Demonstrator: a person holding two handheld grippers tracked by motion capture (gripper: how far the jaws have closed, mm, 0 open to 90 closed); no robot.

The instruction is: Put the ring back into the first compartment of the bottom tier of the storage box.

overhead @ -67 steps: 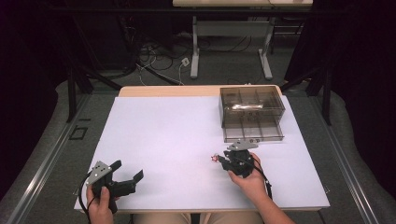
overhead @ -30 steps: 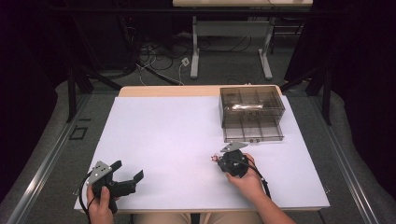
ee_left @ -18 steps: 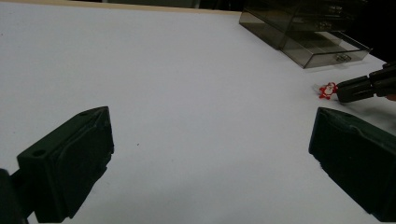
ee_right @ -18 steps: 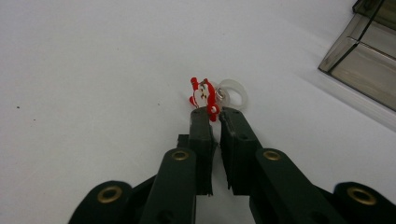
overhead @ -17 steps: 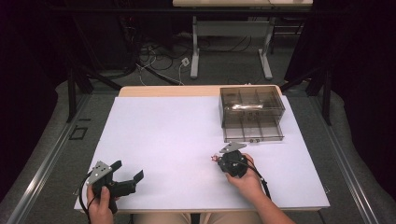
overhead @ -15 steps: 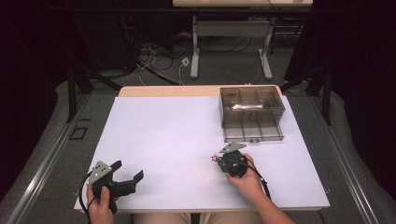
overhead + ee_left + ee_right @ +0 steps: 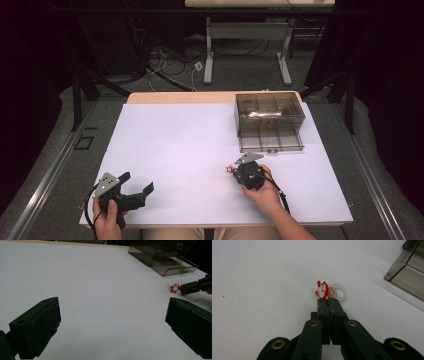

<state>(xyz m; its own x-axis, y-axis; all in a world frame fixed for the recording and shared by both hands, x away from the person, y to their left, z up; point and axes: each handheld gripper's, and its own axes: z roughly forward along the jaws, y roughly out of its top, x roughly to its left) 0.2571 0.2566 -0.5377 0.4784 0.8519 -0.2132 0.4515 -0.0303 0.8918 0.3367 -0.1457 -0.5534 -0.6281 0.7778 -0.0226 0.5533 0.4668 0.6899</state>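
White-topped table [image 7: 190,145], wood edge at 12. Smoked clear drawer box [image 7: 269,120] sits at 2 o'clock, bottom drawer pulled out. Small red-and-white charm [image 7: 322,290], possibly a Santa, with clear ring [image 7: 338,291], lies at 5 o'clock.

Drawer box [image 7: 270,120] sits upper right on table [image 7: 175,145]. Figurine [image 7: 230,170] lies below it, right gripper [image 7: 235,171] tips on it. Left gripper [image 7: 136,183] at lower left, well apart.
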